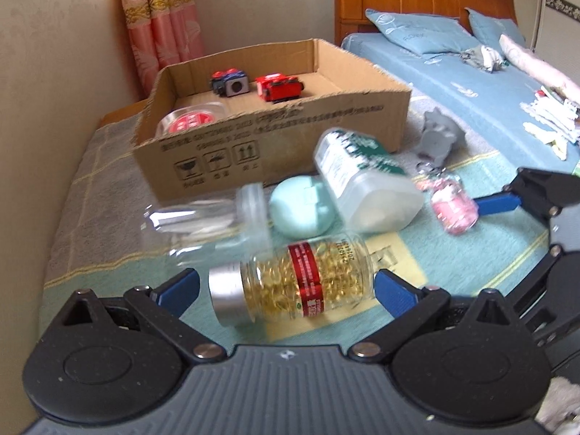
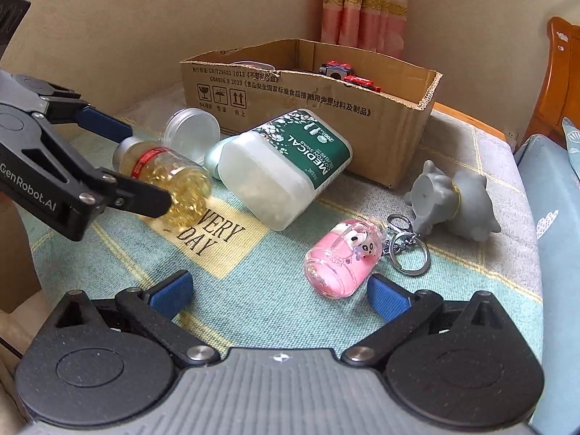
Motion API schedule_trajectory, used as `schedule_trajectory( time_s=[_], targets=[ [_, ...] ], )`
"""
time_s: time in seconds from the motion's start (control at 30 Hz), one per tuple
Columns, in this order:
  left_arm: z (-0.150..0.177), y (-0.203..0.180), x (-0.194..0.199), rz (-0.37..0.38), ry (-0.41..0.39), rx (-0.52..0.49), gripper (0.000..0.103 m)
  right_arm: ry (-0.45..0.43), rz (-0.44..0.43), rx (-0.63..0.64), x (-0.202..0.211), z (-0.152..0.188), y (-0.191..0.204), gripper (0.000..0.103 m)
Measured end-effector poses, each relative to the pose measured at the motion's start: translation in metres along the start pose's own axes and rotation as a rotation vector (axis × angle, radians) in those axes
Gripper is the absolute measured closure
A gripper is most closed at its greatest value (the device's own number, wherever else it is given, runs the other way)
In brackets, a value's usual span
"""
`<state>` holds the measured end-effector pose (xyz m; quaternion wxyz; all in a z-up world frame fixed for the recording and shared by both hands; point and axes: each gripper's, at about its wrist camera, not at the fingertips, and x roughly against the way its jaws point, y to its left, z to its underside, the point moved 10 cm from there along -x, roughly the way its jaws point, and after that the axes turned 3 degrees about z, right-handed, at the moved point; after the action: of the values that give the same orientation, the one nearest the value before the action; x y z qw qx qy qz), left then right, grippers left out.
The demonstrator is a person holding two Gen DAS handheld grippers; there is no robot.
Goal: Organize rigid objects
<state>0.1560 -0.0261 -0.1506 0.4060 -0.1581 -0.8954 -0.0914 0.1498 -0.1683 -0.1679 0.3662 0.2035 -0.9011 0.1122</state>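
A bottle of golden capsules (image 1: 297, 282) with a silver cap lies on its side between the open fingers of my left gripper (image 1: 286, 288); the pads flank it without pressing. In the right wrist view the same bottle (image 2: 170, 177) sits between the left gripper's jaws. My right gripper (image 2: 279, 293) is open and empty, with a pink keychain bottle (image 2: 342, 257) lying just ahead of its right fingertip. A cardboard box (image 1: 275, 127) stands behind, holding two red toy cars (image 1: 277, 87) and a round container (image 1: 190, 119).
A green-labelled cotton swab tub (image 2: 286, 166), a mint round case (image 1: 302, 206), a clear jar (image 1: 206, 224) and a grey toy figure (image 2: 453, 199) lie on the cloth-covered surface. A bed (image 1: 471, 83) with blue pillows is at the right.
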Motion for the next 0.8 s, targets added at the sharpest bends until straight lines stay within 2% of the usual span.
schedule_trajectory(
  time_s=[0.13, 0.3, 0.37, 0.5, 0.67, 0.8],
  targets=[
    [0.013, 0.016, -0.002, -0.023, 0.030, 0.018, 0.001, -0.005, -0.007, 0.007, 0.002, 0.001, 0.000, 0.000],
    [0.020, 0.020, -0.016, 0.011, 0.050, 0.054, 0.001, -0.002, -0.007, 0.008, 0.002, 0.002, 0.001, 0.000],
    [0.020, 0.019, -0.022, 0.048, 0.045, 0.085, 0.001, 0.009, -0.014, 0.016, 0.002, 0.002, 0.002, 0.000],
    [0.018, 0.019, -0.023, 0.042, 0.033, 0.084, 0.000, 0.012, -0.009, 0.057, 0.005, -0.001, -0.002, 0.000],
    [0.020, 0.020, -0.020, 0.041, 0.020, 0.084, 0.000, -0.024, -0.040, 0.126, 0.009, -0.021, -0.014, 0.000],
    [0.018, 0.019, -0.022, 0.038, 0.021, 0.088, 0.000, -0.004, -0.082, 0.177, -0.007, -0.034, -0.015, 0.000]
  ],
)
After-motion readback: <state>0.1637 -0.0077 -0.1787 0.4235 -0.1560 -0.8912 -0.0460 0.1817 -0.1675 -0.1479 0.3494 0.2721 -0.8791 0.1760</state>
